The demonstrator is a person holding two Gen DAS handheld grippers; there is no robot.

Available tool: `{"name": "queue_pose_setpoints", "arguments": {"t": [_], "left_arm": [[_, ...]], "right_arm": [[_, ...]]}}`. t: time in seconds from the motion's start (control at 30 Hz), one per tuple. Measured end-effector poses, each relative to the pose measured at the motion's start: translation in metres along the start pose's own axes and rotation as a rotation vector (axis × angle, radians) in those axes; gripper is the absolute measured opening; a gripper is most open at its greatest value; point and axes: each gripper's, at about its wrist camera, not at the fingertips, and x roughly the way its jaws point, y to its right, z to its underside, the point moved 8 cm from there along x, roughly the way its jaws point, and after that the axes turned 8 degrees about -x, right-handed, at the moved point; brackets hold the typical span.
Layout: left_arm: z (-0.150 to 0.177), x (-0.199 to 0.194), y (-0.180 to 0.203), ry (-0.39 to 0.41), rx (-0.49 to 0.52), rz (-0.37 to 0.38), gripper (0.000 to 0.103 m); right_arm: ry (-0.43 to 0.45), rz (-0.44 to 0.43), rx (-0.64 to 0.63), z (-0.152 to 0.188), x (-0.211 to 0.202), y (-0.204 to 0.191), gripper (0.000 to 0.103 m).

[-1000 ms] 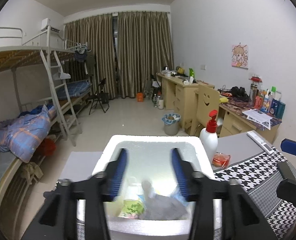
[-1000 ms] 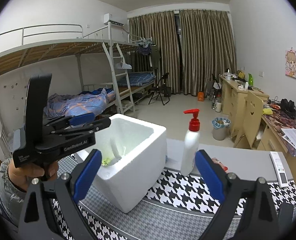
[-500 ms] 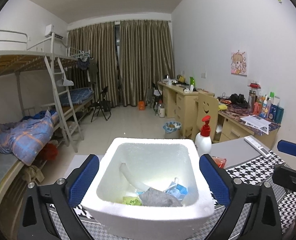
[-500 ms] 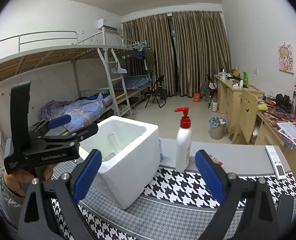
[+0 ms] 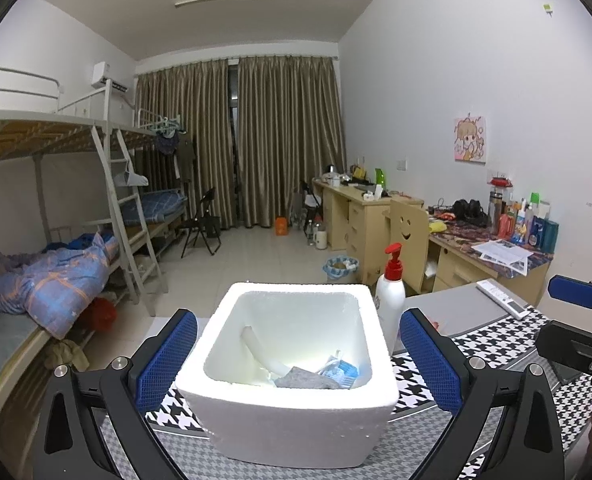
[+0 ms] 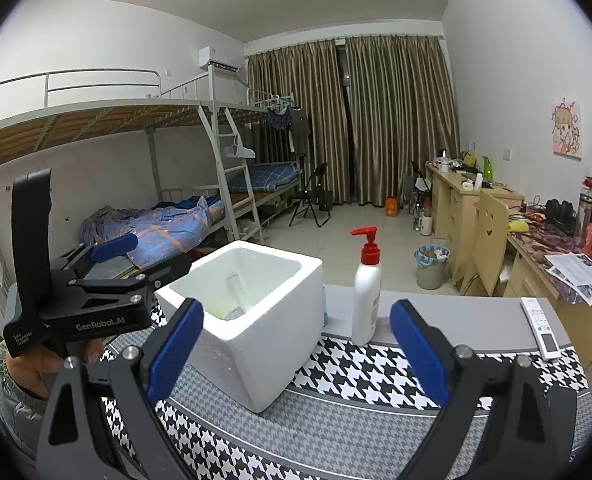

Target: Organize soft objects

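Observation:
A white foam box [image 5: 296, 290] stands on the houndstooth cloth [image 5: 491, 344]. At its bottom lie a grey soft cloth [image 5: 301, 378] and a blue-and-white packet [image 5: 341, 372]. My left gripper [image 5: 297, 316] is open wide, with one blue pad on each side of the box's near end and nothing between them but the box. The pads do not touch the box. In the right wrist view the box [image 6: 256, 340] sits left of centre, and my right gripper [image 6: 296, 306] is open and empty in front of it. The left gripper [image 6: 162, 249] shows there beside the box, held by a hand.
A white pump bottle [image 6: 365, 304] with a red top stands just right of the box. A white remote [image 6: 539, 326] lies at the table's far right edge. Desks, a chair and a bin stand beyond the table on the right. Bunk beds stand on the left.
My left gripper's jaws, narrow and low over the box's contents a second ago, have spread wide and drawn back out of the box. The grey cloth lies inside. The right gripper backed off a little.

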Motion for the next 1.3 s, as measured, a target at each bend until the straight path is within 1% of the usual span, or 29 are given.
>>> {"name": "queue_pose_setpoints", "arguments": {"t": [0.33,0.4,0.53,0.6,0.8,1.2,1.3], "left_arm": [[0.002,-0.034,0.004,0.047,0.009,-0.011,0.102],[0.003,-0.041,0.004,0.052,-0.001,-0.007,0.102],[0.009,-0.054,0.008,0.057,0.001,-0.004,0.102],[0.012,-0.061,0.010,0.063,0.002,0.005,0.102],[0.023,-0.082,0.008,0.087,-0.002,-0.004,0.102],[0.046,-0.112,0.008,0.093,-0.004,0.032,0.102],[0.050,-0.120,0.009,0.102,0.000,0.029,0.102]], "right_arm": [[0.036,0.044,-0.018,0.000,-0.028,-0.007,0.097],[0.043,0.049,-0.024,0.002,-0.034,-0.011,0.097],[0.059,0.052,-0.032,0.005,-0.049,-0.019,0.097],[0.069,0.063,-0.040,0.005,-0.055,-0.023,0.097],[0.096,0.096,-0.056,0.015,-0.075,-0.032,0.097],[0.115,0.095,-0.055,0.032,-0.093,-0.044,0.099],[0.113,0.091,-0.057,0.036,-0.094,-0.045,0.099]]}}
